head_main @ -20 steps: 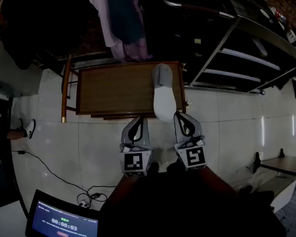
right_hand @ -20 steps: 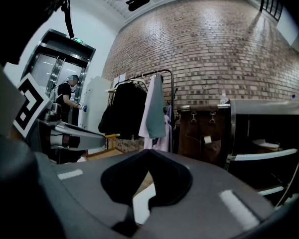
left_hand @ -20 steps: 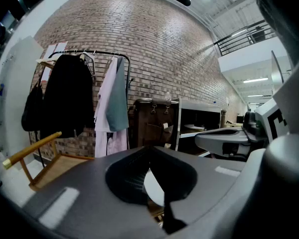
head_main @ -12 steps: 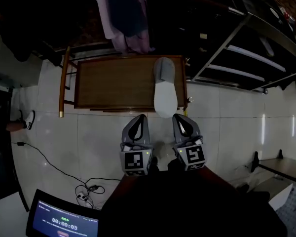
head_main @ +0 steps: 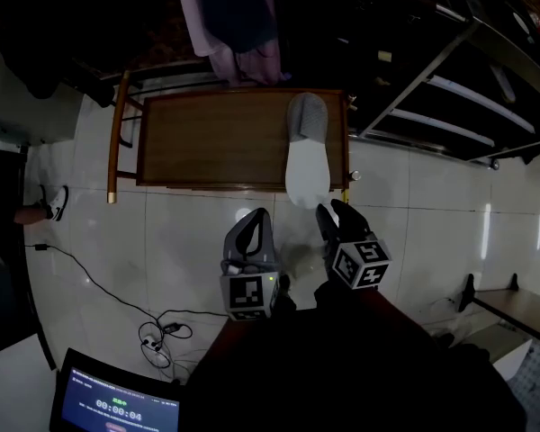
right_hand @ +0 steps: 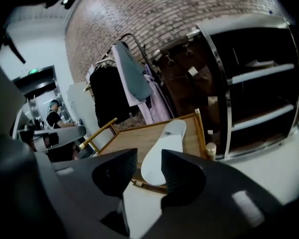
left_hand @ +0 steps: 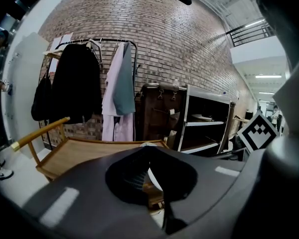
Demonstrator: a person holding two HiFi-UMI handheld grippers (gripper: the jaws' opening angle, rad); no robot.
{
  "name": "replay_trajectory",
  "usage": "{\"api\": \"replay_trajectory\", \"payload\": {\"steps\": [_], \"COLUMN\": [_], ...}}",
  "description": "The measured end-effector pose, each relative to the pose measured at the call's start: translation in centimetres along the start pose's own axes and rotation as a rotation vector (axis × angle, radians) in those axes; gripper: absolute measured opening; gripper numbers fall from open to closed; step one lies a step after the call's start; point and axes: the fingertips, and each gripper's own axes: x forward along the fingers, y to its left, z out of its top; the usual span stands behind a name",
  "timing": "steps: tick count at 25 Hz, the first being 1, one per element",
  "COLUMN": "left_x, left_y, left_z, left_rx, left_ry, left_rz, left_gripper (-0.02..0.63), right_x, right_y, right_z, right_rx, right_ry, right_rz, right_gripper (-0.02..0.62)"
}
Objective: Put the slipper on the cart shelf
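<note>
- On the top of the brown wooden cart with a pale side handle (head_main: 207, 142), at its right end: one white slipper with a grey toe band (head_main: 306, 156). It lies lengthwise, with its heel overhanging the near edge.
- Progress, as I judge it: hardly begun. Nothing grips the slipper. Taking hold, lifting and setting it on the shelf are all left.
- My right tongs (head_main: 331, 210): one, jaws apart, aimed at the slipper's heel from just short of it and not touching.
- My left tongs (head_main: 255, 214): one, jaws together on nothing, held beside the right over the floor.
- Behind the cart: one clothes rail with several hanging garments (head_main: 243, 25).
- Right of the cart: one dark metal-framed shelving unit (head_main: 450, 88).
- At my lower left: one lit screen (head_main: 117, 408).
</note>
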Motion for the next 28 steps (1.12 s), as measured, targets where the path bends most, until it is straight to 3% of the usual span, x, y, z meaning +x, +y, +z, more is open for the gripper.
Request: {"api": "replay_trajectory", "payload": {"steps": [5,10,14,23,28], "left_x": [-0.6,-1.2,-1.8,-2.7,-3.2], "left_y": [0.6,1.7,2.7,4.0,4.4], "left_z": [-0.6,-1.2,-1.7,-2.4,-2.8], "left_rx": [0.004,0.008,0.009,-0.001,-0.013], "left_ry": [0.018,0.033,0.045,0.050,0.049], "left_rz": [0.020,0.044,0.069,0.109,0.127], "left_gripper": [0.015,0.015,0.015,0.015,0.015], "right_x": [1.7,4.2,6.0,8.9,8.9], "right_y": [-1.6,-3.3,-4.4,-4.3,-4.3], "right_z": [-3.0,-5.1,-6.7,-7.8,-7.9], "right_rx": [0.323,0.610,0.771,0.913,0.907], "right_ry": [0.082,0.119,0.144,0.164,0.169], "right_rz": [0.056,0.072,0.058,0.076,0.054], "right_gripper": [0.245,0.271,0.282,0.284,0.190]}}
